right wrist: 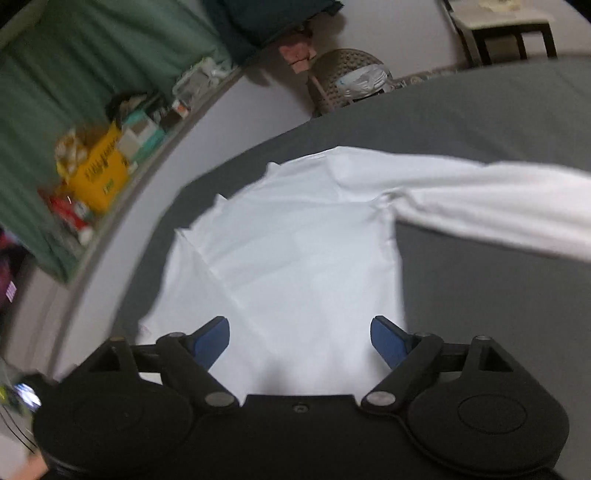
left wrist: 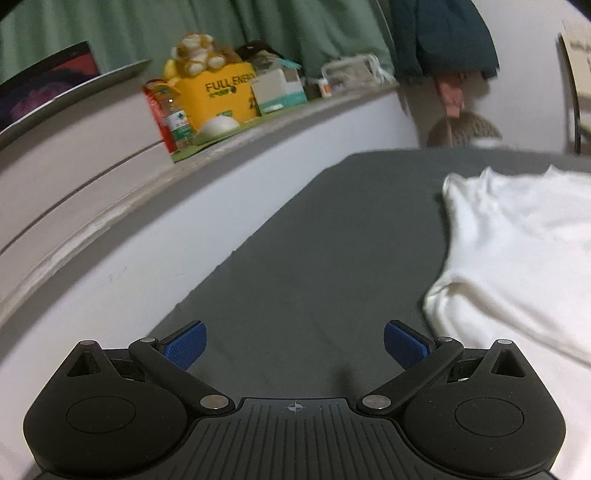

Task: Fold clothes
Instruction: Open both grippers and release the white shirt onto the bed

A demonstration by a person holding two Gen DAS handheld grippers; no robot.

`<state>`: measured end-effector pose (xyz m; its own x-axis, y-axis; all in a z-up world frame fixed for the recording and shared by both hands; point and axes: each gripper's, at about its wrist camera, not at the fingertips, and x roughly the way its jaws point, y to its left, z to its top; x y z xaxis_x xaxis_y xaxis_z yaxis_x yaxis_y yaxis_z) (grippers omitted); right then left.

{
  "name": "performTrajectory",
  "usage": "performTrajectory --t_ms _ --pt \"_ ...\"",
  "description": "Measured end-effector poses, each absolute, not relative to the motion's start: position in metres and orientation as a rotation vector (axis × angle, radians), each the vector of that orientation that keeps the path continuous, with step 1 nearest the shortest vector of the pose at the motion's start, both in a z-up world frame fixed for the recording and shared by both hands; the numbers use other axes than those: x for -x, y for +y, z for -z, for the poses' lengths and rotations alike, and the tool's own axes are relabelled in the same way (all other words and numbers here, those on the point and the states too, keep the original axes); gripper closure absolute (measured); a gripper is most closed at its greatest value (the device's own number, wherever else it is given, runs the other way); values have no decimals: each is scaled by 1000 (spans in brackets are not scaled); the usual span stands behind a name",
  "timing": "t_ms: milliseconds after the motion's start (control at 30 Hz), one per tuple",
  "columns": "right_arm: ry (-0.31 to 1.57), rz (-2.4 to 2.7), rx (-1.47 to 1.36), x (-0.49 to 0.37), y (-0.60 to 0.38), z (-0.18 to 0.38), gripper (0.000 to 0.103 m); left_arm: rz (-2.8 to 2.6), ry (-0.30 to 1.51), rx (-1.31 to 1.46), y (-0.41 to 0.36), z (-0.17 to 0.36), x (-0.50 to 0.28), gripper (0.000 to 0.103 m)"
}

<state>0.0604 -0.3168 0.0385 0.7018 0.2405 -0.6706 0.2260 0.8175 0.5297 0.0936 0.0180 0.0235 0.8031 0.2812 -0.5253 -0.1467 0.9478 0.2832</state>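
On the dark grey bed sheet [right wrist: 480,314] lies a white long-sleeved cotton shirt [right wrist: 295,251], spread flat with its body partly folded and one sleeve stretched out toward the right edge of the right wrist view. Above the shirt's near hem hangs the right gripper [right wrist: 300,341], its blue-padded fingers [right wrist: 212,343] spread wide with only cloth beneath them and nothing pinched. Over bare sheet to the left of the shirt sits the left gripper [left wrist: 295,347], its blue fingers [left wrist: 184,349] likewise released and empty; the shirt's edge [left wrist: 517,258] shows just to the right of it. Along the white wall runs a ledge [left wrist: 258,125] carrying a yellow printed box [left wrist: 221,96] with a brown-and-white plush toy [left wrist: 197,53] on top, a clear plastic bottle [left wrist: 179,123] and a pale cardboard box [left wrist: 279,90]. Green curtains [left wrist: 184,22] hang behind them, and a woven beige basket [right wrist: 343,79] stands past the bed's far corner.
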Motion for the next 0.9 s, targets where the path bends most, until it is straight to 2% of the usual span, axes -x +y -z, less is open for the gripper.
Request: performTrajectory --t_ms 100,267,500,667,800,900 --pt "880 -74 -494 -58 -317 -34 20 -148 594 -104 3 -30 -71 0" --pt "945 -202 -457 -56 -300 -20 34 42 609 135 -28 -20 -38 0" --pt "967 -266 -402 -50 -272 -17 36 0 533 -100 -44 9 -32 0" --pt "945 -295 -433 -52 -268 -22 36 -60 596 29 1 -2 -75 1" --pt "943 -417 -510 -55 -250 -20 37 -112 672 20 26 -3 -102 12" --pt "927 -578 -455 -51 -203 -26 37 -83 688 -12 28 0 -115 12"
